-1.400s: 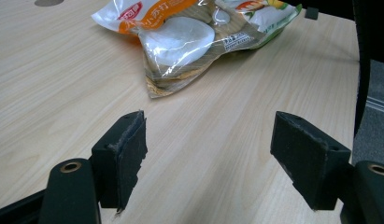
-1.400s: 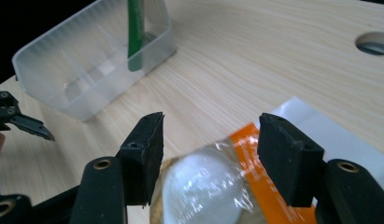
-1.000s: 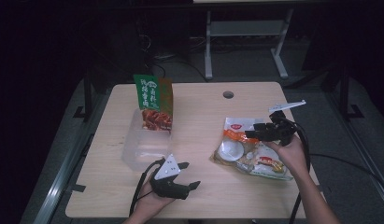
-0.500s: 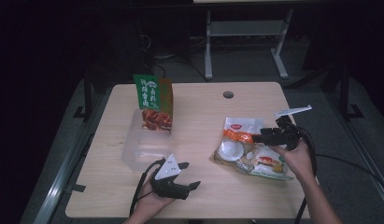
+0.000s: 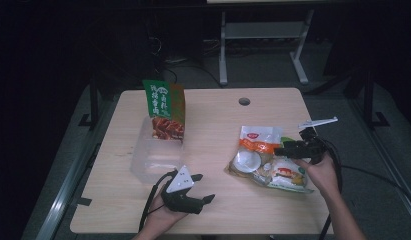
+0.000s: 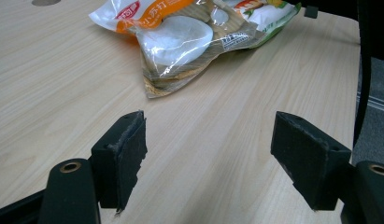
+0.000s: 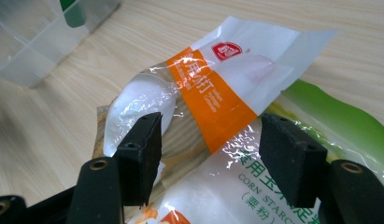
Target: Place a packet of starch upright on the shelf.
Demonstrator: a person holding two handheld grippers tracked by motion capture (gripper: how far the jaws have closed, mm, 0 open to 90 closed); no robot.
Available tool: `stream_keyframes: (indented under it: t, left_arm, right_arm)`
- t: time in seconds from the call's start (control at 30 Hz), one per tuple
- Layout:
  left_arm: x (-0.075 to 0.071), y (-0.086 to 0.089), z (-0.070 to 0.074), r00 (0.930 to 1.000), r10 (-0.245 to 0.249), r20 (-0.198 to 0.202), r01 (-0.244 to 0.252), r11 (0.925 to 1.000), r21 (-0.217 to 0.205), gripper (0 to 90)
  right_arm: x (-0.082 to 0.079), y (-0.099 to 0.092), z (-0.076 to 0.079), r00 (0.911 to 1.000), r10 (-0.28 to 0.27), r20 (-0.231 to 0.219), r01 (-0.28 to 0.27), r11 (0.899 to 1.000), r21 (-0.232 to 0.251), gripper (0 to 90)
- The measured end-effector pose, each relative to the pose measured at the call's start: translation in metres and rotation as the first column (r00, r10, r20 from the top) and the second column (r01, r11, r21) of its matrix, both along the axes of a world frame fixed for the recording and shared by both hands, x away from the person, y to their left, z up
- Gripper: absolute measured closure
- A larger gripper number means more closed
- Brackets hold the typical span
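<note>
Pale wood-grain desk (image 5: 213,120) | glossy crinkled food packets (image 5: 265,159) – right side, right gripper (image 7: 210,161) jaws agape over them | left gripper (image 6: 208,163) – jaws apart above bare wood | clear plastic tub (image 5: 150,157) holds upright green pouch (image 5: 164,109)

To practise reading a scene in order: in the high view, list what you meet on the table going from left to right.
Clear plastic container → left gripper → white and orange packet → right gripper.
</note>
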State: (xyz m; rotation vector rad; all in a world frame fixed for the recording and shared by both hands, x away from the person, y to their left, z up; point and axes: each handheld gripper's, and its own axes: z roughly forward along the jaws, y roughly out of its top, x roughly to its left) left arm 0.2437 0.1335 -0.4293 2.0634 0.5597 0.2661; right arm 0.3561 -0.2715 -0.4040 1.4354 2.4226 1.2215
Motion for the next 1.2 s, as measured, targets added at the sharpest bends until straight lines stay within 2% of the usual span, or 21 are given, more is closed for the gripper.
stream_keyframes:
  t: [0.17,0.23,0.37,0.53,0.77,0.87,0.97,1.2]
  left_arm:
    - [0.000,0.000,0.000,1.0000,0.001,0.001,-0.001,1.0000,-0.001,26.2]
    - [0.000,0.000,0.000,1.0000,0.001,0.002,-0.001,1.0000,0.002,26.1]
    - [-0.001,-0.001,0.000,1.0000,0.000,0.000,0.000,1.0000,0.004,26.0]
    - [0.000,-0.002,-0.001,1.0000,-0.004,0.007,0.004,1.0000,0.009,25.8]
    - [0.000,-0.003,-0.002,1.0000,-0.005,0.005,0.005,1.0000,0.006,25.8]
    - [0.000,-0.003,-0.001,1.0000,-0.004,0.007,0.004,1.0000,0.006,25.7]
    - [0.000,-0.003,-0.002,1.0000,-0.004,0.006,0.004,1.0000,0.007,25.7]
    - [0.000,-0.004,-0.002,1.0000,-0.001,0.002,0.001,1.0000,0.001,25.8]
  right_arm:
    - [0.001,-0.001,-0.004,1.0000,-0.005,-0.003,0.005,1.000,-0.003,38.3]
    - [0.002,-0.001,-0.006,0.9997,-0.012,-0.023,0.012,1.000,-0.007,37.8]
    - [0.004,-0.001,-0.012,0.9992,-0.021,-0.035,0.021,1.000,0.000,37.8]
    - [0.009,0.000,-0.021,0.9985,-0.018,-0.051,0.017,1.000,-0.012,37.1]
    - [0.016,0.006,-0.030,0.9936,-0.034,-0.108,0.034,0.999,0.003,38.6]
    - [0.020,0.010,-0.034,0.9935,-0.027,-0.111,0.028,1.000,0.008,39.6]
    - [0.022,0.013,-0.036,0.9907,-0.024,-0.134,0.027,0.999,0.022,42.3]
    - [0.026,0.016,-0.037,0.9901,-0.018,-0.139,0.025,0.998,0.049,54.4]
